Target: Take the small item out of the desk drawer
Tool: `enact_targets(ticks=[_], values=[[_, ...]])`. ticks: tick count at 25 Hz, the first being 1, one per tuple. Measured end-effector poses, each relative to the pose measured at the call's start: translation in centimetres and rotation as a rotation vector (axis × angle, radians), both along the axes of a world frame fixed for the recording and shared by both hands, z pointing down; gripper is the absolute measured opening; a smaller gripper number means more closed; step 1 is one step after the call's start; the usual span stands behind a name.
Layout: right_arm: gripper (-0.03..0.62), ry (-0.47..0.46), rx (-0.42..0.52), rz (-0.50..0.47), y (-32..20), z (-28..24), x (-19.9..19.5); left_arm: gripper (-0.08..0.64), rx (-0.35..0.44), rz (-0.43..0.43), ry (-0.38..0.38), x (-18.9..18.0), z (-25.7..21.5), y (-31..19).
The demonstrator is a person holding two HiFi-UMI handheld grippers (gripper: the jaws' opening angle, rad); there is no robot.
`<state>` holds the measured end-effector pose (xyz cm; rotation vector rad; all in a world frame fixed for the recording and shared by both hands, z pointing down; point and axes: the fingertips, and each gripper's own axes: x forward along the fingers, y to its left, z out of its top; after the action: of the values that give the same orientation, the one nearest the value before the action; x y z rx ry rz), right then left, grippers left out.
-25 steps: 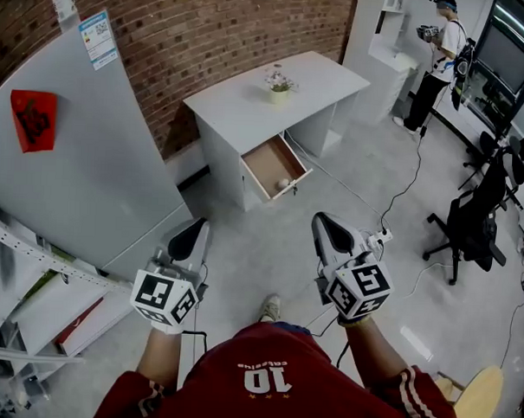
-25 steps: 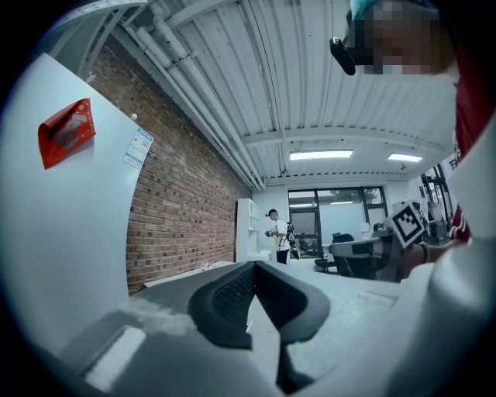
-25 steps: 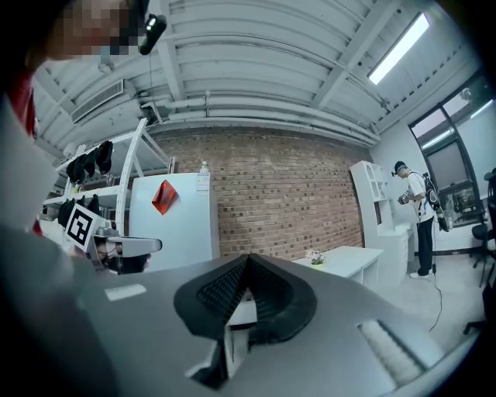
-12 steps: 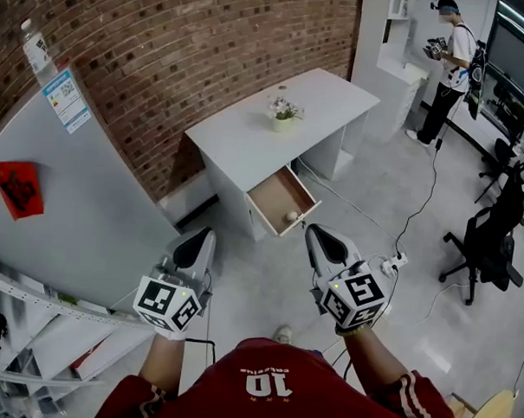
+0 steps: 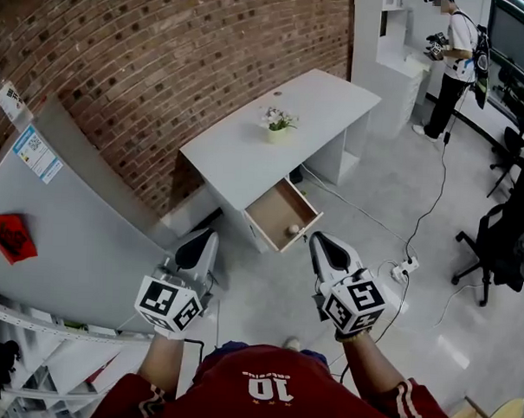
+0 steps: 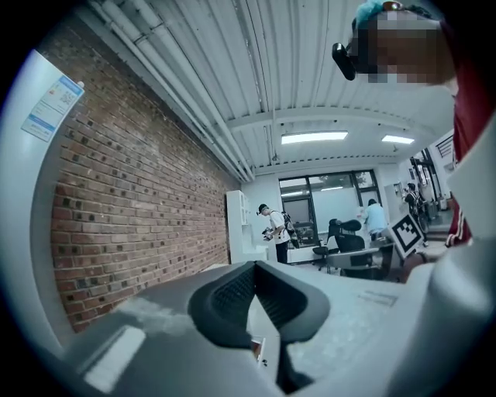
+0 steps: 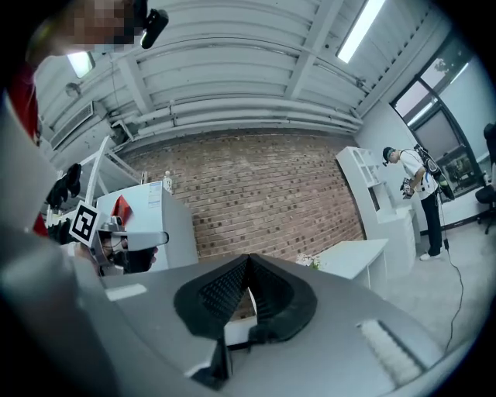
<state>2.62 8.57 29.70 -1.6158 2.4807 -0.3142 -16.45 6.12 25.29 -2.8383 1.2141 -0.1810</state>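
Observation:
A white desk (image 5: 247, 142) stands against the brick wall, and its wooden drawer (image 5: 270, 211) is pulled open. A small pale round item (image 5: 293, 229) lies near the drawer's front right corner. My left gripper (image 5: 198, 244) is held level to the drawer's lower left, its jaws shut and empty; in the left gripper view the left gripper (image 6: 254, 267) has its pads meeting. My right gripper (image 5: 321, 247) is just below and right of the drawer, apart from it. In the right gripper view the right gripper (image 7: 249, 260) is also shut on nothing.
A small flower pot (image 5: 275, 122) sits on the desk top. A tall grey cabinet (image 5: 62, 230) stands at the left, with shelves below it. A power strip (image 5: 404, 269) and cable lie on the floor at right, near an office chair (image 5: 503, 240). A person (image 5: 451, 47) stands far back.
The desk and open drawer have drawn nearer to both grippers, which have been carried forward side by side. Both stay shut.

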Motion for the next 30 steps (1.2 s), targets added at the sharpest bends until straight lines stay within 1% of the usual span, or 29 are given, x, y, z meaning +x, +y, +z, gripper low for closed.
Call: enact_targets(ticks=[6,10,12,15,19,24,27,30], values=[[0.002,-0.039,-0.030,0.057,-0.3,1.0,2.0,0.003,-0.022,0.080,-0.023,2.7,0.4,-1.6],[0.002,-0.045,-0.045,0.118,-0.6,1.7,2.9,0.003,-0.017,0.130,-0.044,3.4,1.1,-2.8],[0.002,-0.028,-0.056,0.145,-0.8,1.9,2.7,0.003,-0.016,0.153,-0.056,3.3,1.7,-3.7],[0.002,0.023,-0.071,0.181,-1.3,1.7,2.1,0.003,-0.007,0.191,-0.069,2.8,2.5,-5.4],[0.002,0.073,-0.076,0.248,-1.9,0.2,1.7,0.003,-0.006,0.251,-0.029,2.5,2.7,-7.9],[0.002,0.134,-0.078,0.308,-2.6,-0.7,0.6,0.003,-0.019,0.344,0.008,2.7,3.5,-9.5],[0.003,0.162,-0.073,0.333,-3.0,-1.2,-0.4,0.003,-0.009,0.374,0.032,2.3,3.3,-10.4],[0.002,0.165,-0.065,0.358,-3.2,-1.6,-1.2,0.003,-0.015,0.400,0.047,2.0,3.6,-11.1]])
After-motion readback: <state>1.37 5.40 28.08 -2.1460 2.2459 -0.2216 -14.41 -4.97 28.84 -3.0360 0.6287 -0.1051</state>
